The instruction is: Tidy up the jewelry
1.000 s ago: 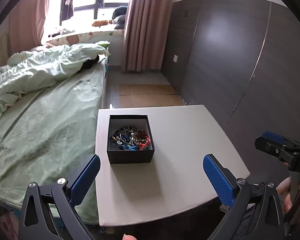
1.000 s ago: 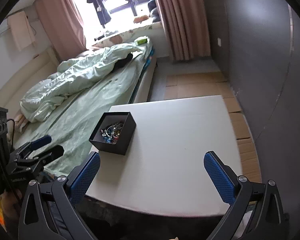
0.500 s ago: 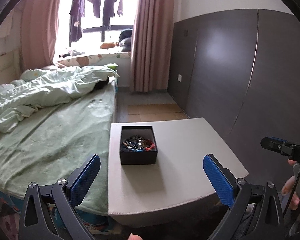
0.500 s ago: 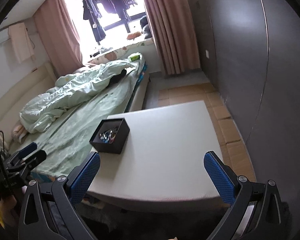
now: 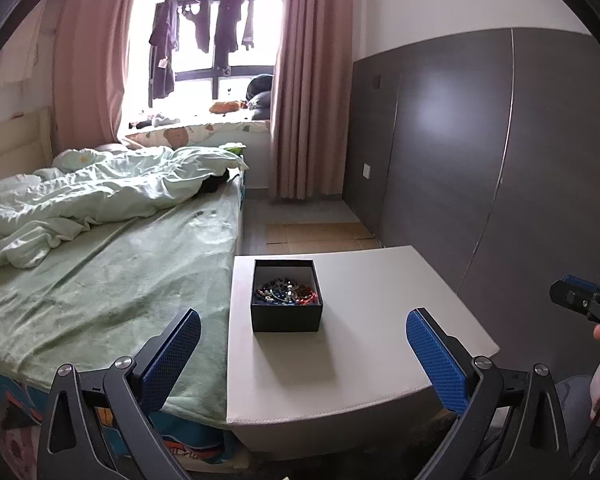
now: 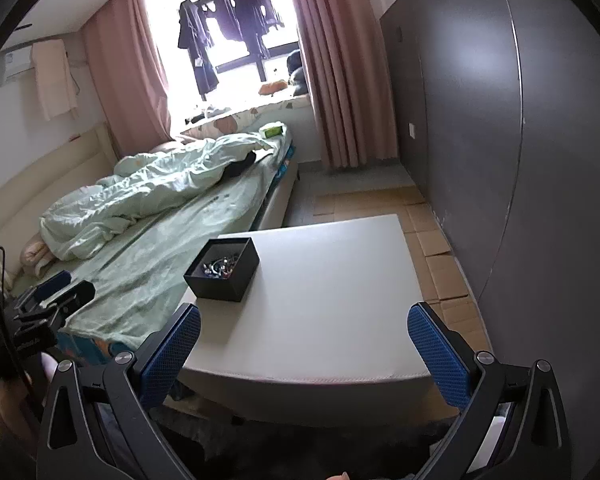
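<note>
Two grippers, left gripper (image 5: 303, 354) and right gripper (image 6: 304, 354), hover with jaws spread wide and empty near a white table (image 5: 380, 320); beaded jewelry (image 5: 286, 291) lies inside a black box (image 5: 286, 316) near the table's left edge, beside a bed (image 5: 100, 272).

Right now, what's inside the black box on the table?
The black box holds a tangled heap of beaded jewelry in blue, red and white, lying in its near half. Whatever lies beneath the heap, and the box floor there, is covered.
</note>
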